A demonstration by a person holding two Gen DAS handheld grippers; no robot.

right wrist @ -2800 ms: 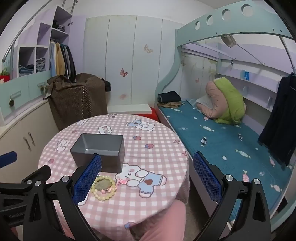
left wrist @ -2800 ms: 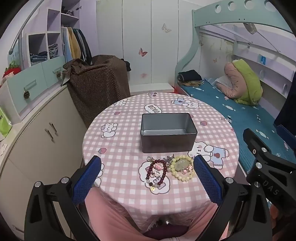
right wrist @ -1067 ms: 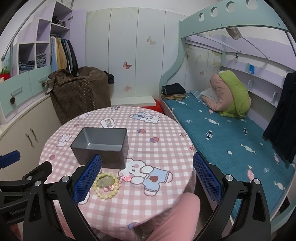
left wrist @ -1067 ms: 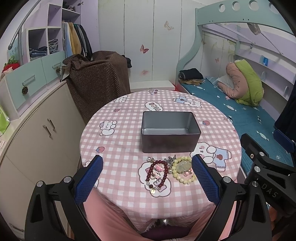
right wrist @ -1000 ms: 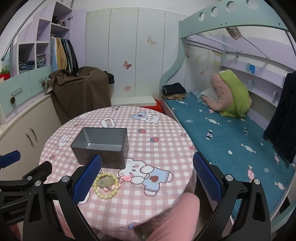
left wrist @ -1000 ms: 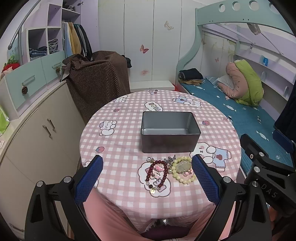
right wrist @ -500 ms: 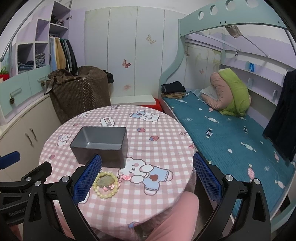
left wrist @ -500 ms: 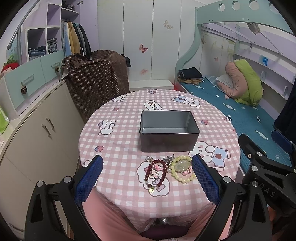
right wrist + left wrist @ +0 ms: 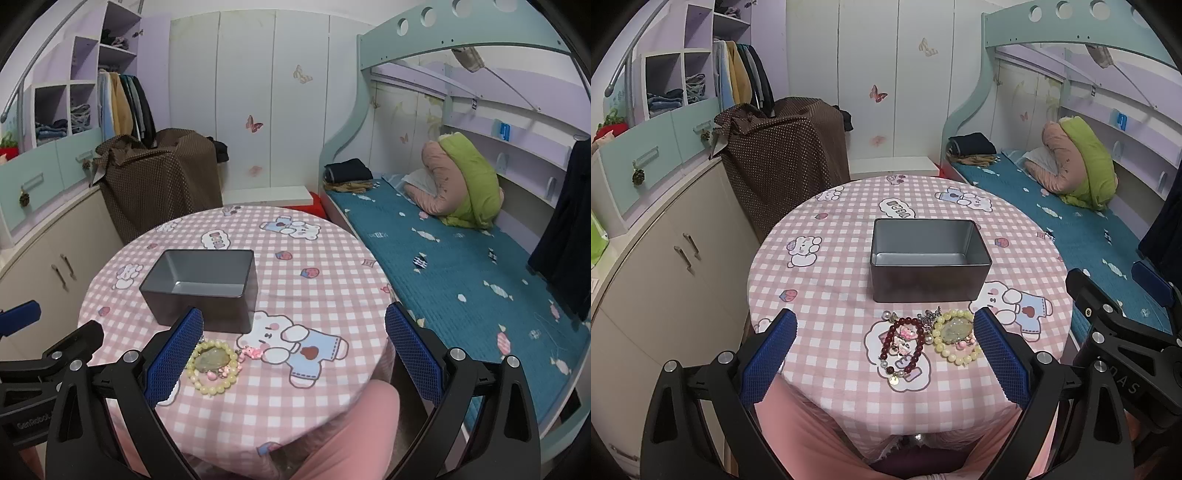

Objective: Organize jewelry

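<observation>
- Round table (image 9: 827,280) under pink-and-white checked cloth printed with cartoon bears, seen from near edge in both wrist views.
- Open grey metal tin (image 9: 929,269), rectangular, no lid, standing near table centre; nothing visible on the part of its floor in view.
- Jewelry in a small cluster on cloth just in front of tin's near wall, apart from tin.
- Dark red bead bracelet (image 9: 903,345) on left of cluster, with pink charm inside loop and small gold disc at near end.
- Pale yellow bead bracelet (image 9: 955,341) on right of cluster, greenish stone inside loop, pink beads at its near side; same bracelet in right view (image 9: 216,365).
- Small silvery piece (image 9: 929,319) between the two bracelets, too small to identify.
- Left gripper (image 9: 884,363) wide open, blue-padded fingers (image 9: 768,356) spread either side of jewelry cluster, gripping nothing; held back at near table edge, not touching bracelets.
- Right gripper (image 9: 293,365) also wide open and empty, left pad (image 9: 173,356) overlapping view just beside yellow bracelet, contact not determinable.
- Right gripper body visible at right edge of left view, off table edge.
- Pink-clad legs (image 9: 351,435) below table edge.
- Background: bunk bed (image 9: 443,251) with teal sheet at right, brown dotted fabric cover (image 9: 783,155) and cupboards at left.
</observation>
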